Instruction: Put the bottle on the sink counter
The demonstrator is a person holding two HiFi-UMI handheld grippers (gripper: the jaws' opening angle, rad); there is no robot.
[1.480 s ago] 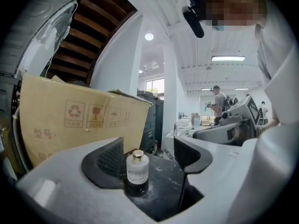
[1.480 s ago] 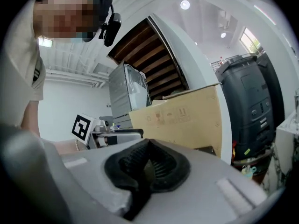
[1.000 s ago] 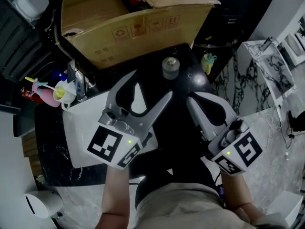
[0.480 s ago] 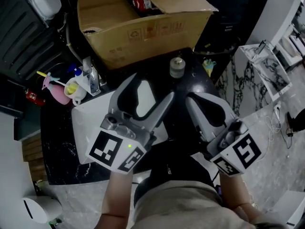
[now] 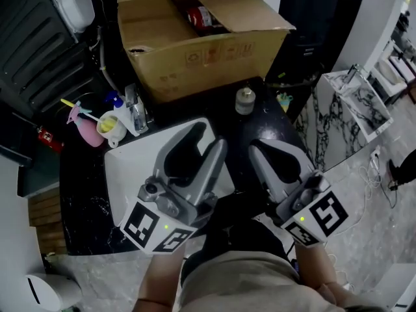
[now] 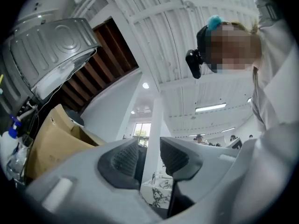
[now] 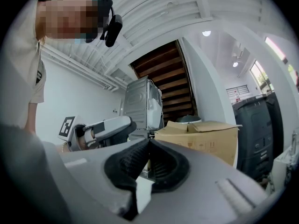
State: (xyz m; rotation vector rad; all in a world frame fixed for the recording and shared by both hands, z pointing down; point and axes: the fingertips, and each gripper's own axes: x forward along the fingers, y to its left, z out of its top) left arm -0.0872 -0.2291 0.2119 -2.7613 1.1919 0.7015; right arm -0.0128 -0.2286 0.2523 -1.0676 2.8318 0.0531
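Observation:
A small clear bottle with a grey cap (image 5: 245,100) stands upright on the black sink counter (image 5: 263,119), just in front of the cardboard box (image 5: 195,47). A red bottle (image 5: 200,18) lies inside that box. My left gripper (image 5: 209,139) hovers over the white sink (image 5: 123,168), below and left of the small bottle; its jaws are closing with a narrow gap and nothing between them (image 6: 149,160). My right gripper (image 5: 257,148) is held over the counter below the bottle, shut and empty (image 7: 148,146). Neither gripper touches a bottle.
A faucet (image 5: 134,112), a pink spray bottle (image 5: 84,119) and a yellow cup (image 5: 109,126) crowd the sink's far left corner. Another small spray bottle (image 5: 284,101) is at the counter's right edge. A marble-topped table (image 5: 351,103) stands at the right, a dark appliance (image 5: 39,51) at the far left.
The left gripper's jaws have narrowed from wide apart to a small gap. Both grippers sit lower in the head view, and the box and small bottle show further down.

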